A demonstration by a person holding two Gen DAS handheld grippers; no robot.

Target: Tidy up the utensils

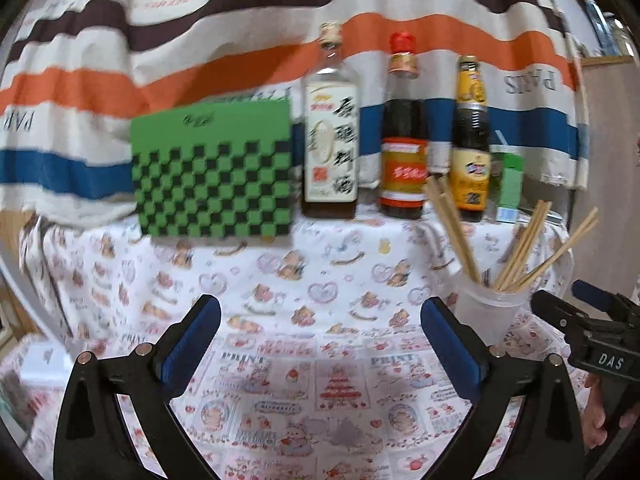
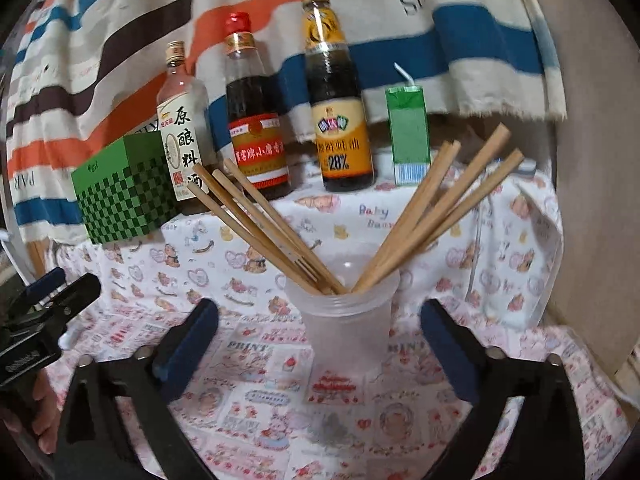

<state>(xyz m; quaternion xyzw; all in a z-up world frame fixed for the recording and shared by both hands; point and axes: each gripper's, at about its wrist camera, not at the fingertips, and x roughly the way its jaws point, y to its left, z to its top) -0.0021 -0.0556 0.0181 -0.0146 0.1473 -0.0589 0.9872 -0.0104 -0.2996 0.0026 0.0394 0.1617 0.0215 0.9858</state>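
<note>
A clear plastic cup (image 2: 344, 320) stands on the patterned tablecloth, holding several wooden chopsticks (image 2: 432, 208) that fan out to both sides. My right gripper (image 2: 320, 344) is open and empty, its blue pads on either side of the cup, a little in front of it. In the left wrist view the cup (image 1: 490, 312) and chopsticks (image 1: 520, 248) sit at the right. My left gripper (image 1: 320, 336) is open and empty above bare cloth, to the left of the cup. The right gripper (image 1: 592, 320) shows at that view's right edge.
Along the back stand a green checkered box (image 1: 212, 172), a clear bottle (image 1: 330, 140), a red-capped dark bottle (image 1: 404, 140), a yellow-labelled dark bottle (image 1: 472, 148) and a green carton (image 2: 408, 136). A striped cloth (image 1: 200, 40) hangs behind. The table's right edge (image 2: 556, 240) lies close to the cup.
</note>
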